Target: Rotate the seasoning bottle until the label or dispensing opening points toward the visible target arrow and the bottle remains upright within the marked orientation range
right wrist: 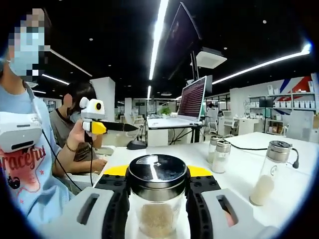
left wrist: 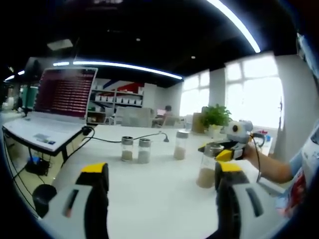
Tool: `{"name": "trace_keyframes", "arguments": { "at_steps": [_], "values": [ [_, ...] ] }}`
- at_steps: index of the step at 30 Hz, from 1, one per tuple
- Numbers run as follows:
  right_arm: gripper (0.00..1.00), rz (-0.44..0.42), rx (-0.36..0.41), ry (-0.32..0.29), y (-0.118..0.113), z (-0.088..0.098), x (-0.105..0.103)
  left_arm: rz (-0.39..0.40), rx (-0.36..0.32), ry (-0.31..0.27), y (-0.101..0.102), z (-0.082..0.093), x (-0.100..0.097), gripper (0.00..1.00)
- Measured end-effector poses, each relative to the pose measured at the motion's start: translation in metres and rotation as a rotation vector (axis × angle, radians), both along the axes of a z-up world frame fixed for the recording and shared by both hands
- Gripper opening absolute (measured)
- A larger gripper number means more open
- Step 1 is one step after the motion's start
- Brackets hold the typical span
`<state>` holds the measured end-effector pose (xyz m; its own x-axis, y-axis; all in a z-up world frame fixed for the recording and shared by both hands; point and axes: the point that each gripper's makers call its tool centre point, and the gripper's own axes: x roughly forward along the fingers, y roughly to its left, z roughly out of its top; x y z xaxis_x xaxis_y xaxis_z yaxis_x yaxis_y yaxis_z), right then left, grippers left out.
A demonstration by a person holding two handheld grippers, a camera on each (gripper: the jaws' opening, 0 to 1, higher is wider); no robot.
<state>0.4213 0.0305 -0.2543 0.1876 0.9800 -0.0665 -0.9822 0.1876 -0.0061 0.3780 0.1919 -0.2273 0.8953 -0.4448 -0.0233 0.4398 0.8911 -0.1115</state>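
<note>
A glass seasoning bottle (right wrist: 156, 199) with a steel lid and pale powder stands upright between the jaws of my right gripper (right wrist: 157, 173), which is shut on it just below the lid. In the left gripper view the same bottle (left wrist: 205, 174) rests on the white table (left wrist: 149, 199), with my right gripper (left wrist: 215, 149) on its top and a hand behind it. My left gripper (left wrist: 162, 172) hovers open over the table with nothing between its jaws. In the right gripper view the left gripper (right wrist: 119, 127) is held up in the air at the left.
Three more bottles (left wrist: 127, 148) (left wrist: 144, 149) (left wrist: 180, 144) stand further back on the table. A laptop (left wrist: 62, 99) sits on a stand at the left, with a mouse (right wrist: 136, 144) and a cable (left wrist: 107, 140) nearby. A plant (left wrist: 215, 117) stands behind. Two people sit at the table's side.
</note>
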Motion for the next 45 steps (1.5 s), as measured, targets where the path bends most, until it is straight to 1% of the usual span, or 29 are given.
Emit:
{"name": "trace_keyframes", "arguments": {
  "at_steps": [6, 10, 14, 17, 22, 27, 39, 42, 45],
  "values": [
    [0.42, -0.051, -0.009, -0.004, -0.001, 0.0, 0.0, -0.016, 0.001, -0.003, -0.006, 0.001, -0.001, 0.93],
    [0.42, -0.077, 0.001, -0.007, -0.002, 0.0, 0.001, -0.024, 0.001, 0.001, -0.009, 0.0, -0.002, 0.93],
    [0.42, -0.113, 0.005, -0.009, -0.002, 0.0, 0.001, -0.022, -0.004, -0.005, -0.008, 0.001, -0.003, 0.93],
    [0.42, -0.143, 0.016, -0.013, -0.003, 0.0, 0.001, -0.02, -0.006, -0.016, -0.009, 0.003, -0.003, 0.9],
    [0.42, -0.184, 0.019, -0.017, -0.004, 0.0, 0.002, -0.031, -0.002, -0.004, -0.012, 0.0, -0.003, 0.9],
    [0.42, -0.226, 0.016, -0.019, -0.004, 0.0, 0.003, -0.034, -0.003, -0.008, -0.013, 0.0, -0.004, 0.9],
    [0.42, -0.297, 0.024, -0.02, -0.003, -0.001, 0.004, -0.023, -0.006, -0.005, -0.008, -0.002, -0.001, 0.9],
    [0.42, -0.31, 0.03, -0.018, -0.003, -0.001, 0.005, -0.015, 0.003, -0.003, -0.01, -0.004, 0.0, 0.9],
    [0.42, -0.328, 0.028, -0.019, -0.002, -0.001, 0.005, -0.031, -0.001, -0.004, -0.014, -0.003, -0.001, 0.89]
  ]
}}
